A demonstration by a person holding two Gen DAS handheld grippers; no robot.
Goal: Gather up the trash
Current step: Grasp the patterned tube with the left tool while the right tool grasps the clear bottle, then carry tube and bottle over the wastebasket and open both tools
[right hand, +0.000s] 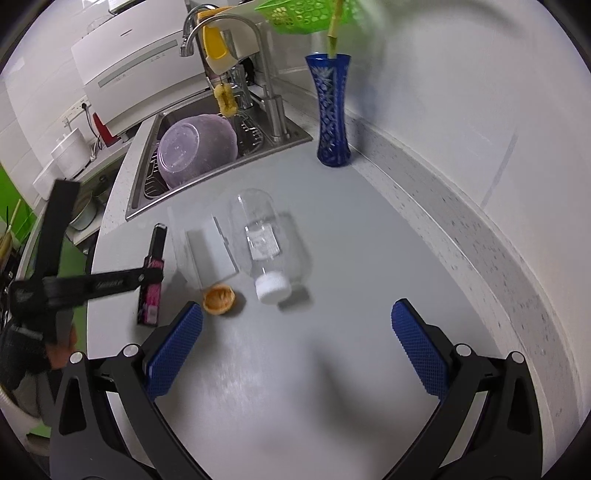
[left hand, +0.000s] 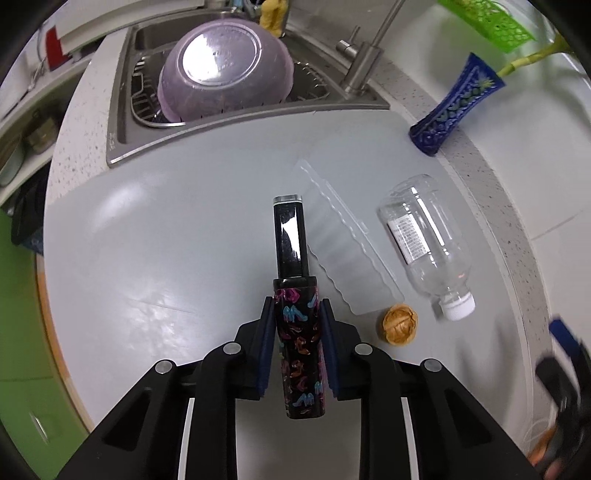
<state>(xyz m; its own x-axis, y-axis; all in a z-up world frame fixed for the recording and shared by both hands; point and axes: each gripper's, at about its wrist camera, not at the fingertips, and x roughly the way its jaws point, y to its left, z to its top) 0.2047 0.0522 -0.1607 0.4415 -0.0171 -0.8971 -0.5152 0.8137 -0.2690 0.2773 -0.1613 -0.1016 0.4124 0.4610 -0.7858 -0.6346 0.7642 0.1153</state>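
Observation:
My left gripper (left hand: 297, 325) is shut on a slim black tube (left hand: 289, 236) printed with coloured shoes. The pads press on its patterned lower half, and its glossy black end points toward the sink. To its right on the grey counter lie a clear ridged plastic tray (left hand: 347, 254), a walnut shell half (left hand: 400, 324) and a clear bottle (left hand: 424, 243) on its side with a white cap. My right gripper (right hand: 297, 306) is open over bare counter, with the bottle (right hand: 266, 236) just ahead of it and the shell (right hand: 218, 298) by its left finger. The tube (right hand: 157, 240) is at the left there.
A steel sink (left hand: 122, 122) at the back holds an upturned purple bowl (left hand: 225, 66) on a wire rack, with a tap (left hand: 364, 62) beside it. A blue vase (right hand: 331, 110) stands by the white wall. A green basket (right hand: 295, 14) hangs above. The counter's edge curves away on the left.

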